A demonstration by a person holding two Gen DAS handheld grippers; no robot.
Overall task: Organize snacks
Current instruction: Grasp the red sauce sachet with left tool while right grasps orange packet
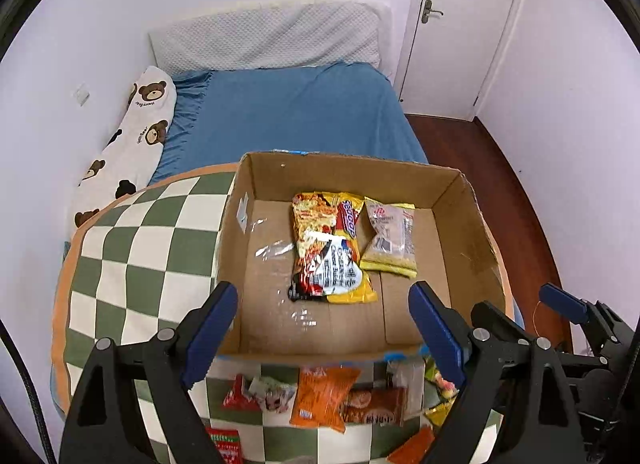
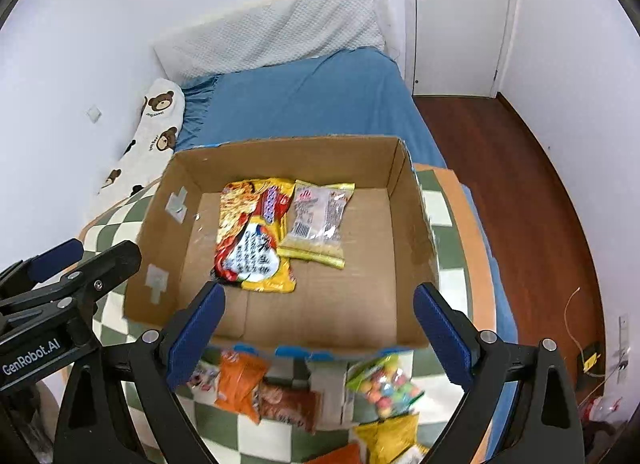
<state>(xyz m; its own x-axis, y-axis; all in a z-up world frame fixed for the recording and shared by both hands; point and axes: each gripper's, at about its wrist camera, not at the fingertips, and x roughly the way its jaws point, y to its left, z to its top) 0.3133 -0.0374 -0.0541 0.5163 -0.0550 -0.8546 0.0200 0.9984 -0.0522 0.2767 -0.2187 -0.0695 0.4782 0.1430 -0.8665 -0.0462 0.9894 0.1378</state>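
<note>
We've got both hand-held grippers, left (image 1: 324, 328) and right (image 2: 320, 328), spread wide and empty above the box's (image 2: 412, 199) near edge. Noodle pack (image 1: 328, 248) and clear bag (image 1: 390, 240) lie side by side inside. More snacks (image 2: 304, 396) sit on the checkered cushion (image 1: 132, 256), just near of the box.

A bed (image 1: 304, 111) with a blue sheet carries a green-and-white checkered cushion (image 1: 132, 256) and a bear-print pillow (image 1: 136, 135) along the wall. On the cushion sit an open cardboard box (image 1: 460, 232) and, just in front of it, loose snack packets (image 1: 324, 396).
</note>
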